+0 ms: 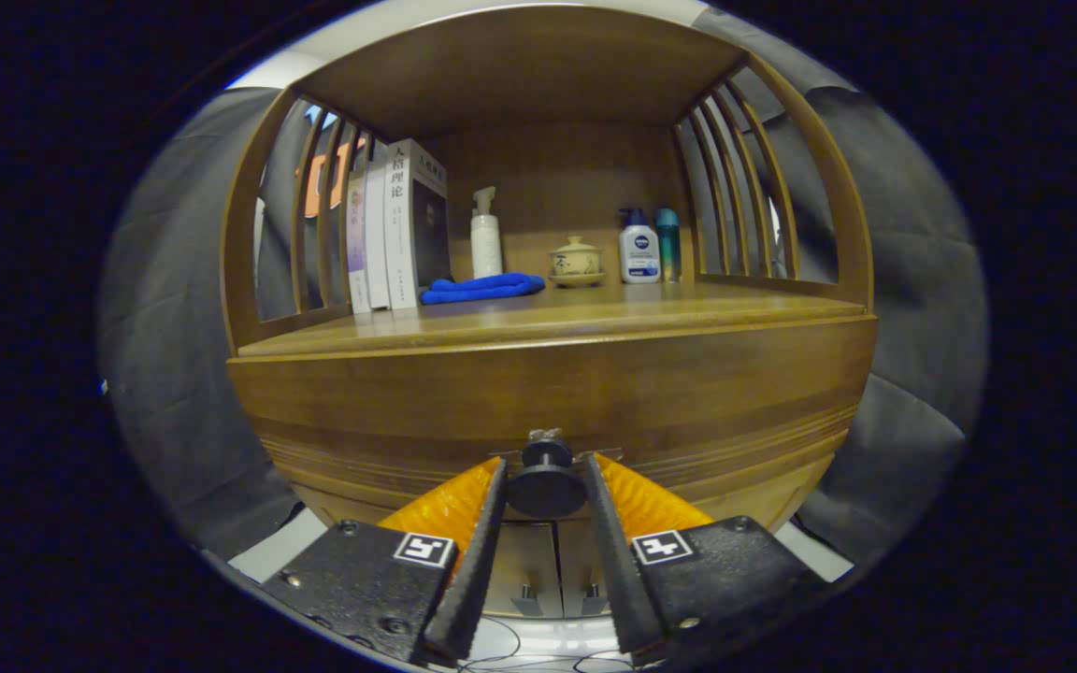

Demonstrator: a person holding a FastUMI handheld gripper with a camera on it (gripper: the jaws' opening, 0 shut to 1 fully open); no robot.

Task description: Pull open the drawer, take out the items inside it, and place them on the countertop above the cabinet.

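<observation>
Illumination is moderate and warm. Light falls from above and in front: the countertop (595, 313) shows a soft sheen along its front edge, while the cabinet (548, 402) recess behind it sits dimmer. The drawer front (707, 425) is evenly lit, without glare. Fisheye distortion is strong; straight edges bow outward and the side slats curve. Centre focus is sharp. My gripper (546, 467), its 2 fingers (473, 551) closed against the knob (546, 481), appears slightly soft. Booth cloth at the sides is dark.

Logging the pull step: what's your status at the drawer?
Fingers closed on drawer knob. Drawer still shut. Nothing blocking.
</observation>
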